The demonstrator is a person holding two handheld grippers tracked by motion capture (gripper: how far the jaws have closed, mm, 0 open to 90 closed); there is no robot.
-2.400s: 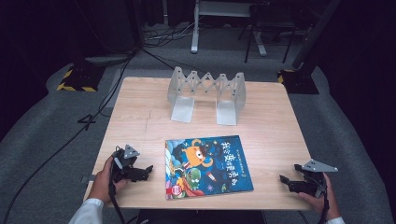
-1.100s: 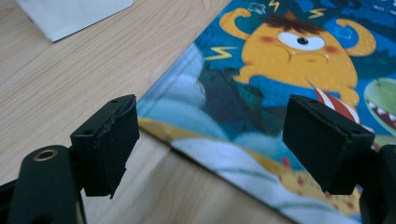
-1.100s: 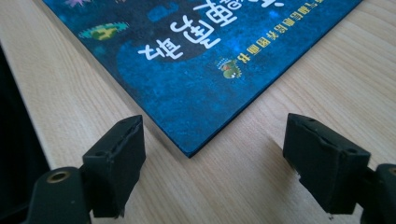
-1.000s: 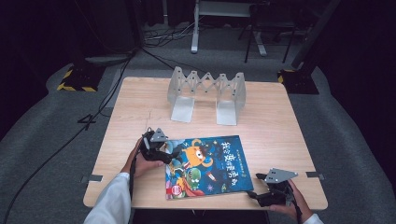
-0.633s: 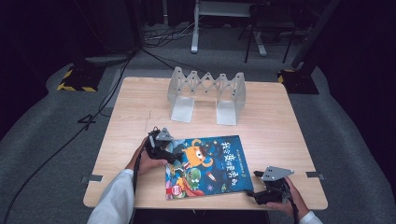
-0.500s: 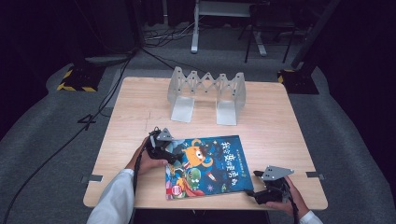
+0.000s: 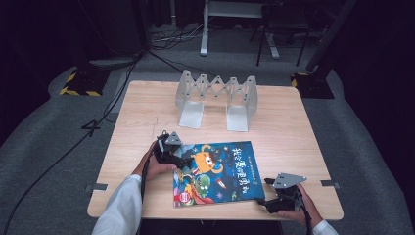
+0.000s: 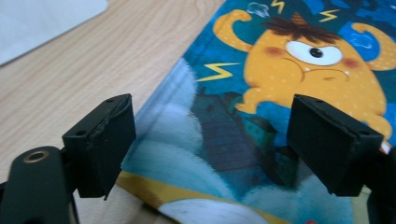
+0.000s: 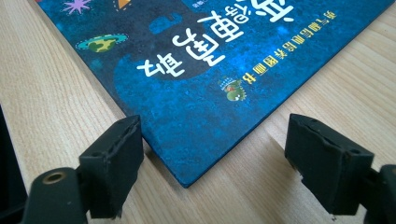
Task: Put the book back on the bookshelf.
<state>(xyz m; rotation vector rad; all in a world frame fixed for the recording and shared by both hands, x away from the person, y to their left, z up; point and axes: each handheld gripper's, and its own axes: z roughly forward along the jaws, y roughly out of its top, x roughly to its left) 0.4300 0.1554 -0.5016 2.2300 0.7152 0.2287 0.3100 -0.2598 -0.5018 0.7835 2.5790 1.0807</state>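
Observation:
A blue picture book (image 7: pixel 218 171) with an orange monster on its cover lies flat near the table's front edge. My left gripper (image 7: pixel 183 161) is at the book's left edge, held by a hand in a white sleeve. In the left gripper view the left gripper (image 8: pixel 217 147) is open; one jaw stands beside the spine, the other over the cover of the book (image 8: pixel 299 70). My right gripper (image 7: pixel 265 192) sits at the book's near right corner. The right gripper view shows the right gripper (image 9: pixel 219 165) open, with the corner of the book (image 9: pixel 196 70) between its jaws.
A grey folding metal book stand (image 7: pixel 217 100) stands at the back middle of the wooden table (image 7: pixel 142 117). One of the stand's pale base plates (image 8: pixel 46 18) shows beyond the left gripper. Dark floor with cables surrounds the table.
Both grippers have come in from the table's outer corners to the book. Over the last second the left one edged onto the left edge and the right one crept towards the near right corner.

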